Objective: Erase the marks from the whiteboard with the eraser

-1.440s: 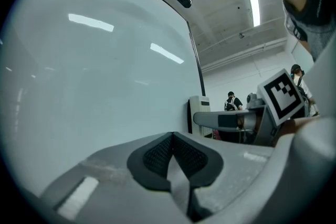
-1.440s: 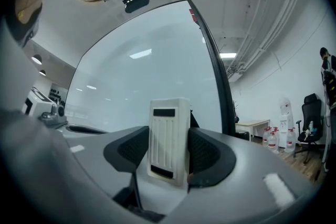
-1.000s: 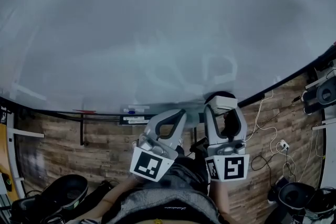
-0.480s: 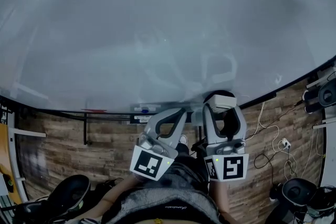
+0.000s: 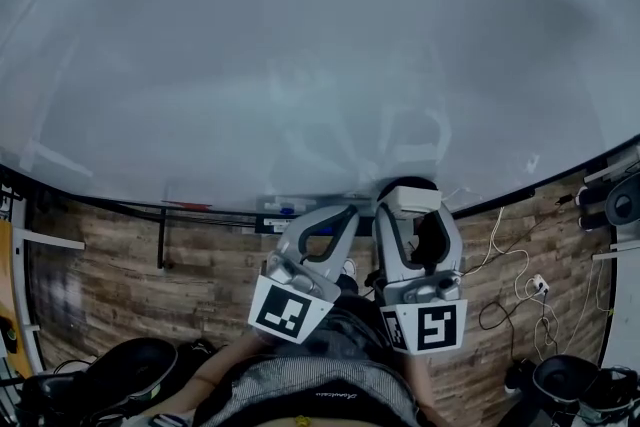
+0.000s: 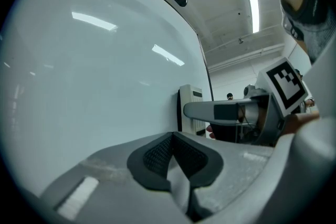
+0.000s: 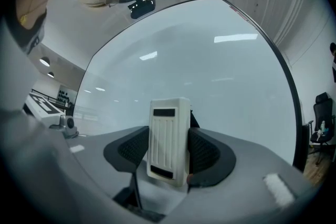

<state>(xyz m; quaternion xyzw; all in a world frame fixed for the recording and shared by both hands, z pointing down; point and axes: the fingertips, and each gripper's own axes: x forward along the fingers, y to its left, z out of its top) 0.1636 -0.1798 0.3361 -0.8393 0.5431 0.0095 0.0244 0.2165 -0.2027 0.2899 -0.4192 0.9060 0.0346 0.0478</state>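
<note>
Before the whiteboard [image 5: 300, 35], you are pinching the eraser [image 7: 169, 134] endwise in the right gripper [image 7: 169, 153] for wiping, the left gripper [image 6: 173, 159] idling pressed together, empty.

The whiteboard [image 5: 300, 35] is cut off at the top. The wiping side of the eraser [image 7: 169, 139] is hidden.
</note>
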